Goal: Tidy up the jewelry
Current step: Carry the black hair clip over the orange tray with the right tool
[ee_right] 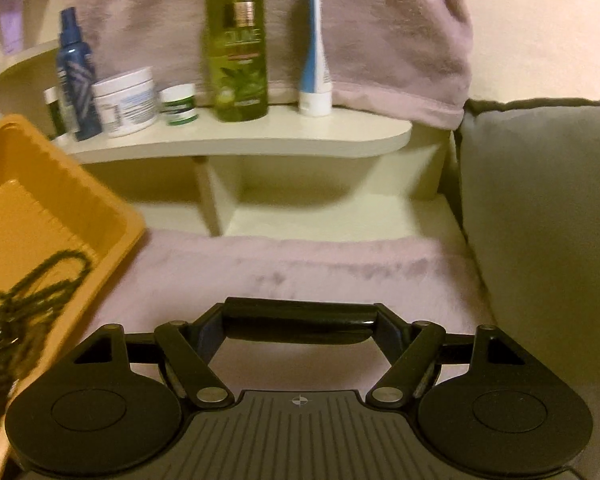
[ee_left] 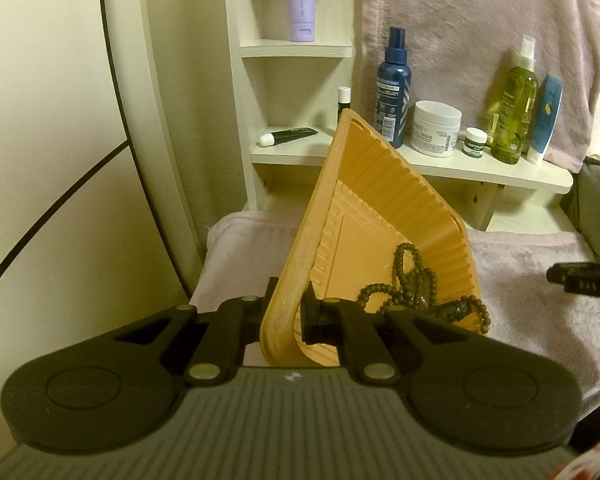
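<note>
Right hand-held gripper (ee_right: 300, 326) grips a glossy black bar over the pink fleece; orange ribbed plastic tray (ee_right: 112, 216) holds dark beads (ee_right: 40, 280).

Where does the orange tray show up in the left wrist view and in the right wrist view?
Left wrist: orange tray at centre, tilted, its rim clamped in the left tongs.
Right wrist: orange tray at the left edge.
Shared landmark: green bottle on the shelf.
</note>
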